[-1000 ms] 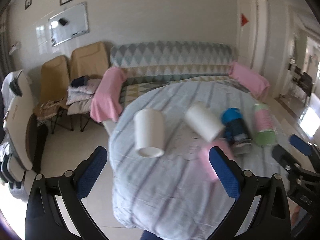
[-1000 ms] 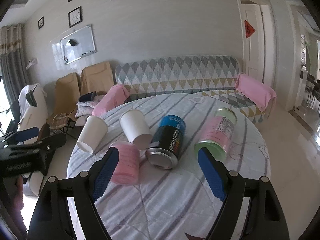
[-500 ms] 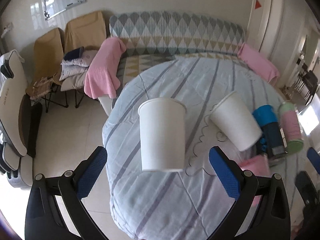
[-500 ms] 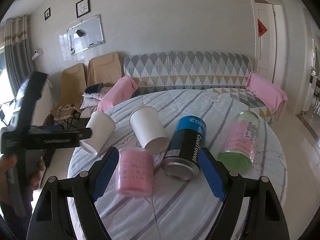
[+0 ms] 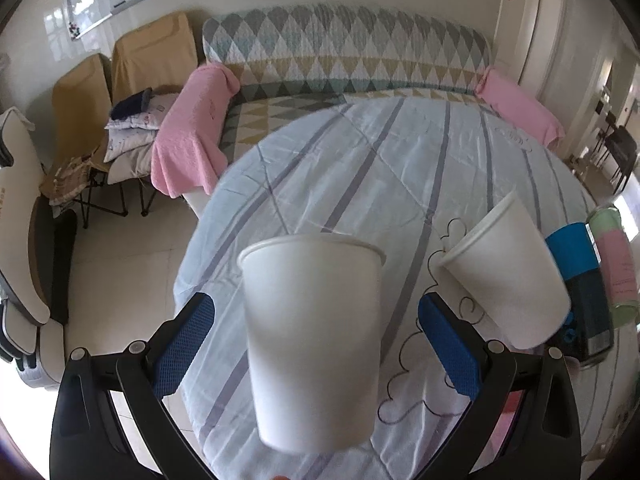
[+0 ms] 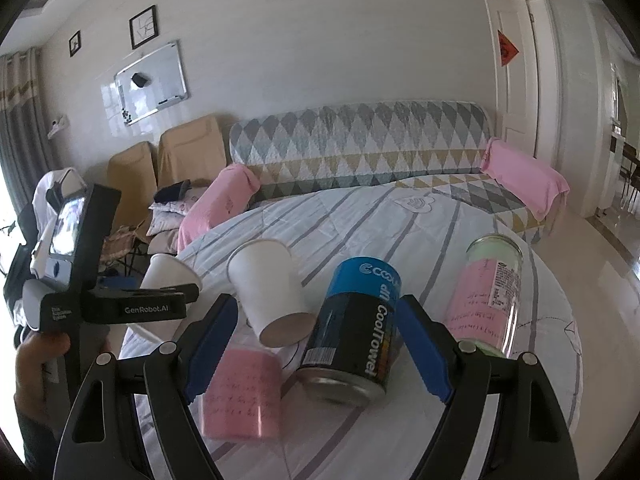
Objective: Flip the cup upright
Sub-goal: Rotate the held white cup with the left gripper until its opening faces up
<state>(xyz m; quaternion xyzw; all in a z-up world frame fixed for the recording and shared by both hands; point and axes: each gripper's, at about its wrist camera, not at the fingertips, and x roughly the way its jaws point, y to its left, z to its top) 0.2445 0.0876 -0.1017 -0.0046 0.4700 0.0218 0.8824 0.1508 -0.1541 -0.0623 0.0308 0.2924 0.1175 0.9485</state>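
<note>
The left gripper (image 5: 316,348) is spread wide, its blue pads flanking a white paper cup (image 5: 314,344) without touching it. That cup lies on its side on the striped desk (image 5: 360,160), its long axis running straight away from the gripper: base toward the camera, open rim at the far end. A second white cup (image 5: 506,276) lies just to its right, tilted. The right gripper (image 6: 316,350), also spread and empty, hangs farther from the first cup, so the left one looks better placed to close on it.

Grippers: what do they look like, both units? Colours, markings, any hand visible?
Left gripper and right gripper: black frames, two fingers each with blue textured pads, silver rivets at the joints. Seen from the right wrist, the left unit's black body reads "GenRobot.AI" in white and carries a small screen. A bare hand grips it.
</note>
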